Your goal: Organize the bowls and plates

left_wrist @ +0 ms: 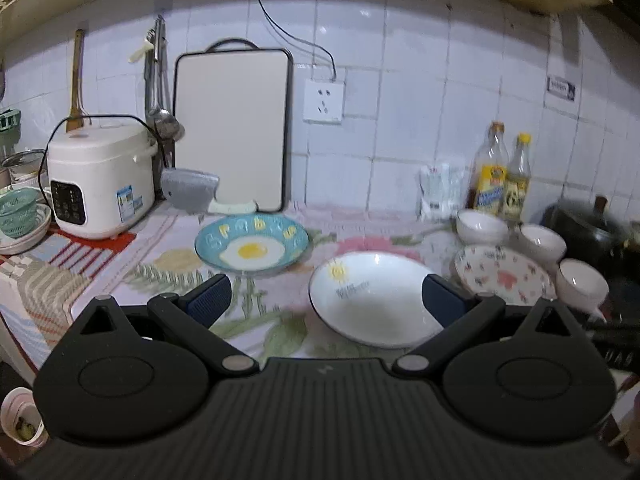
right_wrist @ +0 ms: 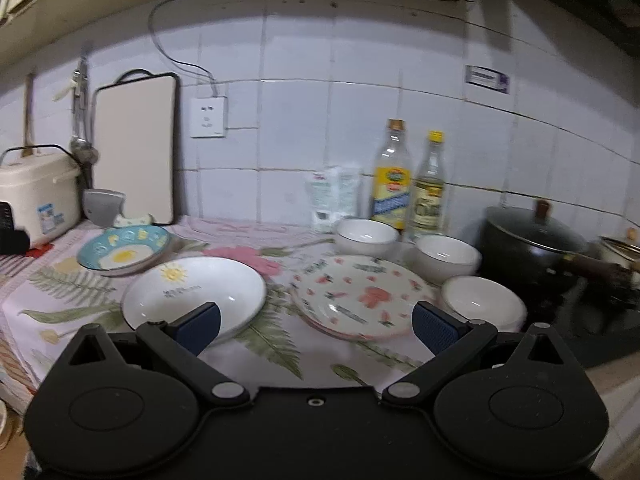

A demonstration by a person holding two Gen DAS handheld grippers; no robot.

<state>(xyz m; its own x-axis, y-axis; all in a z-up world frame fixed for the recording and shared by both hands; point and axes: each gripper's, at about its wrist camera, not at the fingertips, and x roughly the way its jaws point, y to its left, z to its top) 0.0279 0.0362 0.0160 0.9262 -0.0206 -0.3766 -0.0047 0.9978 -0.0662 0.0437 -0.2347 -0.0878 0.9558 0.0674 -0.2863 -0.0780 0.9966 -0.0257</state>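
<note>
White sun-print plate (right_wrist: 194,296) sits mid-cloth, blue egg plate (right_wrist: 124,254) at its 10 o'clock, pink floral plate (right_wrist: 360,296) at 3 o'clock (gap between them). Three white bowls (right_wrist: 446,258) arc round the floral plate's far-right rim, near the black pot (right_wrist: 532,240). Left gripper (left_wrist: 326,298) spread wide, empty, above the white plate. Right gripper (right_wrist: 316,322) released too. Bare cloth (right_wrist: 280,344) near front edge.

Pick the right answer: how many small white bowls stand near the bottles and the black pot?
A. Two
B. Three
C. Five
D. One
B: three bowls show in the right wrist view, one before the bottles, one right of it, one nearest, left of the pot.
</note>
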